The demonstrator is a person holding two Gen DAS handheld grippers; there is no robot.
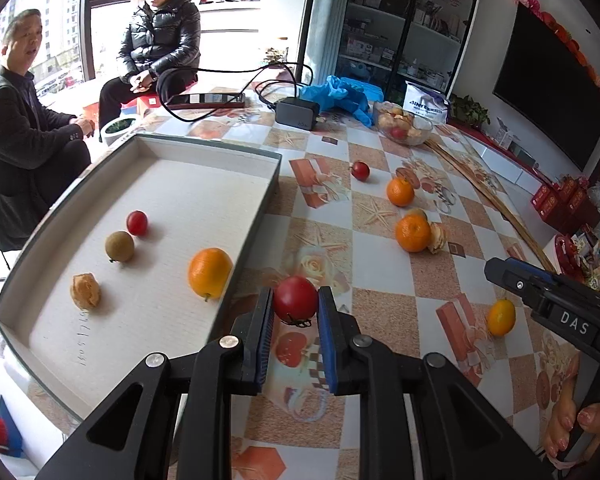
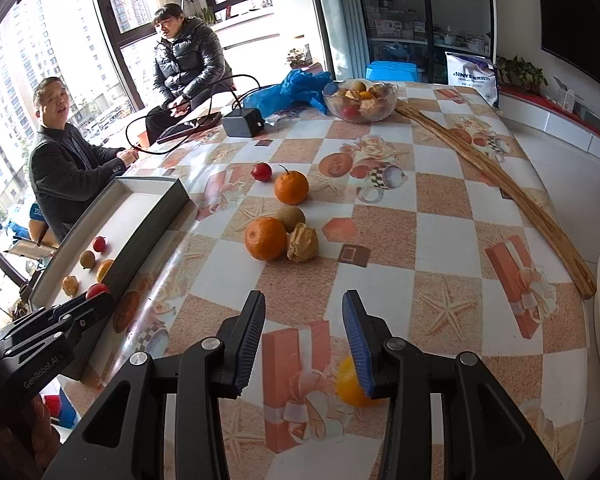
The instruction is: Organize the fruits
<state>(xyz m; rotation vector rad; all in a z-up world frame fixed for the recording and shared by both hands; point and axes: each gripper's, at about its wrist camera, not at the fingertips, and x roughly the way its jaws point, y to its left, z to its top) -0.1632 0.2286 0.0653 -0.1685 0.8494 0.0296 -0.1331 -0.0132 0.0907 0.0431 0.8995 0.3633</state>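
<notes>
My left gripper [image 1: 295,304] is shut on a red tomato [image 1: 295,299], held just right of the grey tray [image 1: 204,148]. In the tray lie an orange [image 1: 209,272], a brown kiwi [image 1: 119,246], a small red fruit [image 1: 136,223] and a tan husked fruit [image 1: 85,290]. My right gripper [image 2: 304,316] is open and empty above the table; a small yellow-orange fruit [image 2: 350,384] lies under its right finger [image 2: 358,344]. On the table lie two oranges [image 2: 265,238] [image 2: 291,187], a kiwi [image 2: 291,216], a husked fruit [image 2: 302,242] and a red fruit [image 2: 261,171].
A glass bowl [image 2: 360,98] of fruit stands at the table's far side beside a blue plastic bag [image 2: 296,84], a black charger [image 2: 242,120] and cables. A long wooden strip [image 2: 500,184] lies along the right side. Two seated people [image 2: 64,160] are beyond the far left edge.
</notes>
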